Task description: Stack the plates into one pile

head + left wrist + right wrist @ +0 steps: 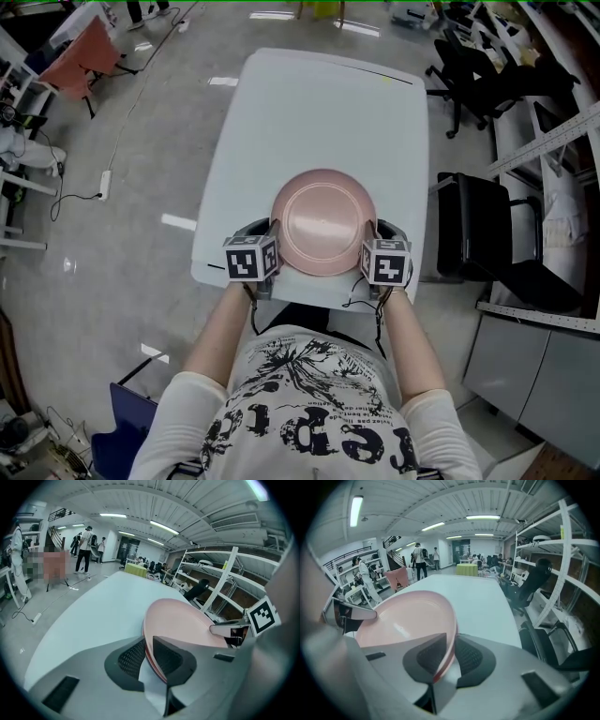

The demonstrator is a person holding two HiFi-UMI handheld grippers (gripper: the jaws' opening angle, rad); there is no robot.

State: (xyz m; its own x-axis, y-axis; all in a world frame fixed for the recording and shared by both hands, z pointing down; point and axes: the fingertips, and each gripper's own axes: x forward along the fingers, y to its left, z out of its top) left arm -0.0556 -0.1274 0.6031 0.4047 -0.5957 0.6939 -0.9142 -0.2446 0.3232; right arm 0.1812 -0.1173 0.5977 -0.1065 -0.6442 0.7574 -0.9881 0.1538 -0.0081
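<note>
A pile of pink plates [323,220] sits low at the near edge of the white table [319,103], top plate face up. My left gripper [272,234] is at its left rim and my right gripper [380,234] at its right rim. In the left gripper view the layered rim of the plates [183,620] runs between the two pads of the left gripper [147,660], which lie against it. The right gripper view shows the same on the other side: the plates' [408,616] rim is caught between the right gripper's [450,660] pads.
The table stretches away beyond the plates. Black office chairs [487,234] stand at its right, with metal shelving [220,588] behind them. People [86,548] stand far off across the room. A power strip and cable [103,183] lie on the floor at left.
</note>
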